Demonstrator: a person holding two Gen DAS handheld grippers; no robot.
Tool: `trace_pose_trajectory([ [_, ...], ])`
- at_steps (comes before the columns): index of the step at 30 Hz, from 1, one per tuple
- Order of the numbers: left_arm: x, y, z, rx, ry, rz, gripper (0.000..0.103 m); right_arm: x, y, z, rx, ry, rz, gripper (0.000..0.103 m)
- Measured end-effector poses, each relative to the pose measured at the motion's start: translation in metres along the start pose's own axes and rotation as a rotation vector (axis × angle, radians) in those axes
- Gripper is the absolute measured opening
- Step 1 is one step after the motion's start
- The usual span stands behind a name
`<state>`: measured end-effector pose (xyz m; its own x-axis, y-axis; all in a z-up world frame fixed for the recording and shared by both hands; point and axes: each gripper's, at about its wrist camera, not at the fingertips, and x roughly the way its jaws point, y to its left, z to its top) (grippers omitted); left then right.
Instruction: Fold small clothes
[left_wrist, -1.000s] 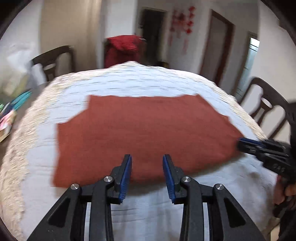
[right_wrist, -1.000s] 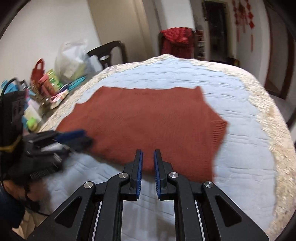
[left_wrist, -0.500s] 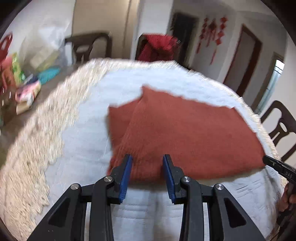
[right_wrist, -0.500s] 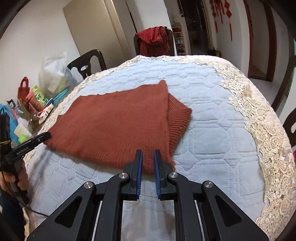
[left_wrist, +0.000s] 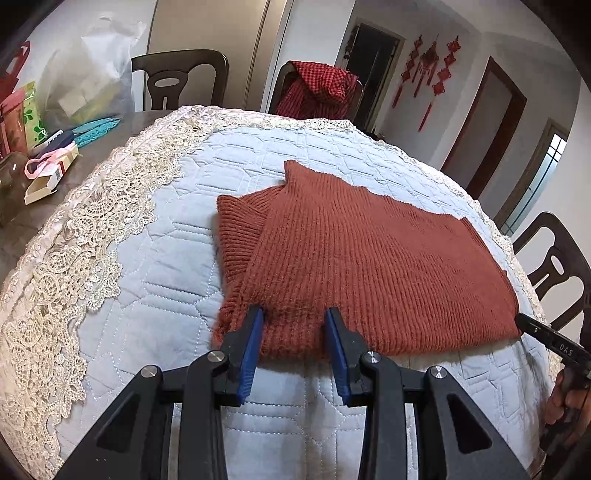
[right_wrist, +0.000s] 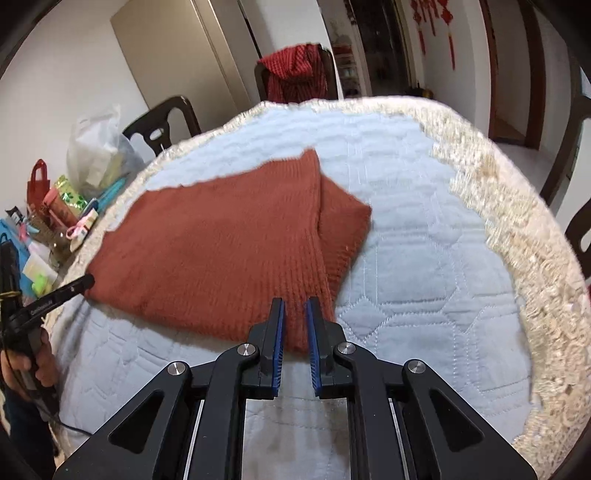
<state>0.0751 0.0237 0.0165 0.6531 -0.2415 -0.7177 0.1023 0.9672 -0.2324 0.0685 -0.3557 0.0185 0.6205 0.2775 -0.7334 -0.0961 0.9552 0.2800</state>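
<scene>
Left gripper (left_wrist: 295, 325) clamped on rust sweater (left_wrist: 369, 258) near hem, right gripper (right_wrist: 294, 314) likewise at opposite corner; lying on quilted table cover (left_wrist: 166, 258), sleeve tucked under, for next fold.

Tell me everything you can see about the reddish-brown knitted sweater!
The reddish-brown ribbed knitted sweater looks soft and thick. It lies flat on the pale blue quilted tablecloth, folded, with a ribbed sleeve end poking out from under the top layer at one side. Its near edge sits between the blue-padded fingers of the left gripper, and another near corner is pinched in the right gripper.
</scene>
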Motion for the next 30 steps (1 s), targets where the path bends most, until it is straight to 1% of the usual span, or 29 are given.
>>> trace_pose_trajectory([
  [6,-0.005,-0.004,-0.001,0.012,-0.001,0.019,0.037,-0.003,0.002,0.002,-0.002,0.004,0.0,0.012],
  [11,-0.018,-0.007,-0.004,0.021,-0.016,0.048,0.037,-0.016,0.007,0.002,-0.022,-0.011,0.006,0.012],
  [13,-0.022,-0.008,-0.005,0.029,-0.025,0.059,0.039,-0.02,0.01,0.001,-0.027,-0.014,0.018,0.012],
  [15,-0.026,-0.01,-0.007,0.035,-0.032,0.063,0.043,-0.023,0.013,-0.001,-0.028,-0.016,0.031,0.012],
  [22,-0.032,-0.013,-0.014,0.048,-0.033,0.065,0.045,-0.026,0.018,-0.011,-0.026,0.002,0.063,0.013],
  [23,-0.032,-0.013,-0.015,0.048,-0.033,0.066,0.046,-0.027,0.018,-0.013,-0.021,0.005,0.066,0.014],
  [25,-0.033,-0.014,-0.017,0.046,-0.03,0.067,0.048,-0.028,0.018,-0.015,-0.013,0.007,0.072,0.023],
  [26,-0.033,-0.014,-0.018,0.046,-0.028,0.066,0.048,-0.028,0.017,-0.017,-0.007,0.008,0.077,0.032],
  [27,-0.033,-0.014,-0.019,0.046,-0.026,0.066,0.048,-0.029,0.017,-0.018,-0.002,0.007,0.079,0.035],
  [30,-0.034,-0.014,-0.024,0.045,-0.018,0.063,0.05,-0.03,0.016,-0.022,0.011,0.013,0.086,0.035],
])
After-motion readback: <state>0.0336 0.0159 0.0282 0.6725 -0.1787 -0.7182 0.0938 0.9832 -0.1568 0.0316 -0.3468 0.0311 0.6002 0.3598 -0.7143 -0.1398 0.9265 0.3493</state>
